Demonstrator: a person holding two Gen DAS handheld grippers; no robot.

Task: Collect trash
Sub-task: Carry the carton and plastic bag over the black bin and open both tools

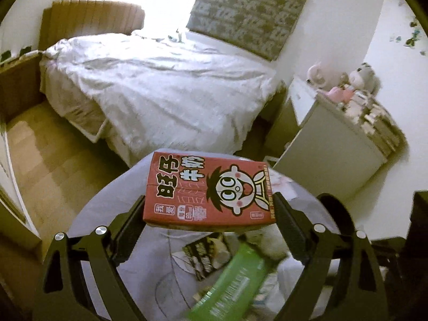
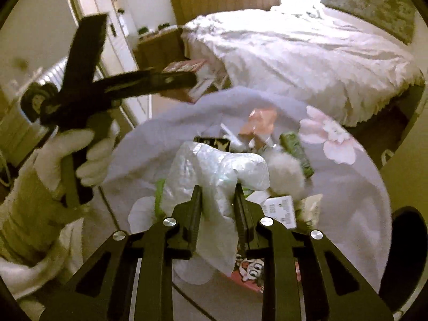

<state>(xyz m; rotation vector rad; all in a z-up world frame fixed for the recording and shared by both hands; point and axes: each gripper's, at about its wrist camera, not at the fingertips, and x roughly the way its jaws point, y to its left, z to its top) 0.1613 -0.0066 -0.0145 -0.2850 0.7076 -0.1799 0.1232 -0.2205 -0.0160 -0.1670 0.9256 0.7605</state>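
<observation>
The left claw [image 1: 210, 208] was clamped across the sides of a red cardboard milk-drink carton with a cartoon face [image 1: 208, 190], holding it clear above the round desk draped in a lilac floral cloth [image 2: 347, 187]. The right claw [image 2: 218, 200] was pinched on a crumpled white plastic bag [image 2: 214, 171] in the near middle of the desk. Collecting looked only begun: a green wrapper [image 2: 297, 151], a black printed packet [image 1: 206, 251], a white fluffy wad [image 2: 283, 171], a small white printed box [image 2: 281, 210] and another red carton [image 2: 251, 270] lay on the cloth. The bed with white rumpled bedding [image 1: 160, 88] stood beyond the far edge, a white cabinet [image 1: 329, 144] at the right; open wooden floor [image 1: 48, 160] lay left. No bin showed.
</observation>
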